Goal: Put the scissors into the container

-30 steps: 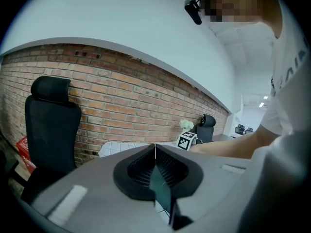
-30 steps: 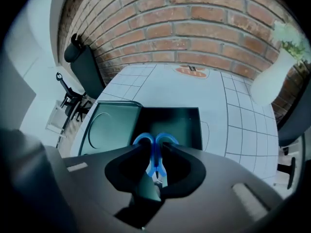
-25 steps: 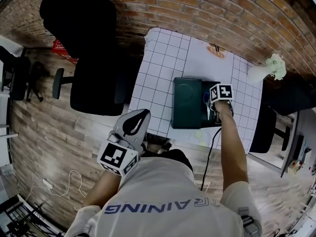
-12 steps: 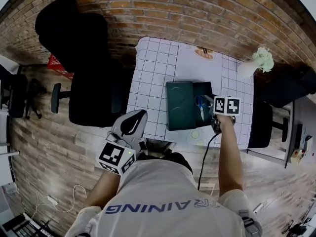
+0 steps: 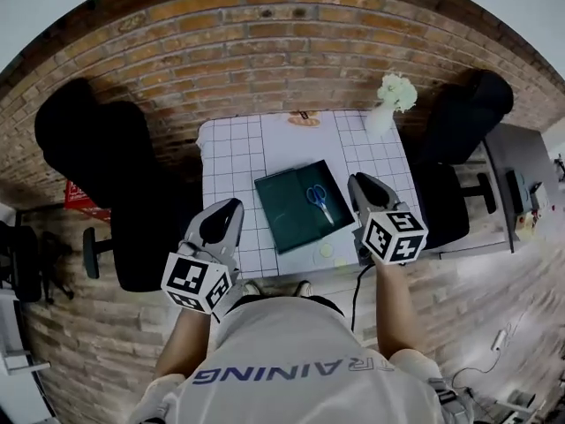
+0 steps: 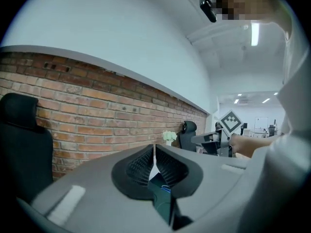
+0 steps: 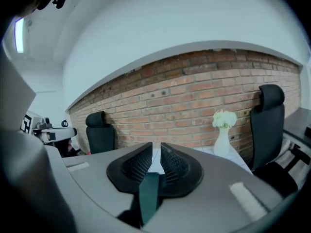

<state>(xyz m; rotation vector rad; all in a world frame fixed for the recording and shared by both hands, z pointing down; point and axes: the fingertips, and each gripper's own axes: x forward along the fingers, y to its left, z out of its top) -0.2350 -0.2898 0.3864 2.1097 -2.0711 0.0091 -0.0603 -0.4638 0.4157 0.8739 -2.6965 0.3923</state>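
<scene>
The scissors point(image 5: 320, 200), blue-handled, lie inside the dark green container point(image 5: 287, 215) on the white gridded table point(image 5: 231, 153). My right gripper point(image 5: 357, 185) hovers at the container's right edge, apart from the scissors; its jaws are closing with a narrow gap and nothing between them point(image 7: 156, 152). My left gripper point(image 5: 234, 207) hangs by the table's front left, left of the container, jaws shut and empty point(image 6: 154, 150). In the left gripper view a strip of the container point(image 6: 159, 191) shows below the pads.
A white vase of flowers point(image 5: 391, 97) stands at the table's far right corner, with an orange item point(image 5: 305, 119) at the far edge. Black office chairs point(image 5: 106, 153) point(image 5: 459, 131) flank the table. A brick wall point(image 5: 265, 51) runs behind it.
The right gripper has drawn back from over the container toward the person, leaving the scissors lying inside. The head camera has tilted up. The left gripper stays near the table's front.
</scene>
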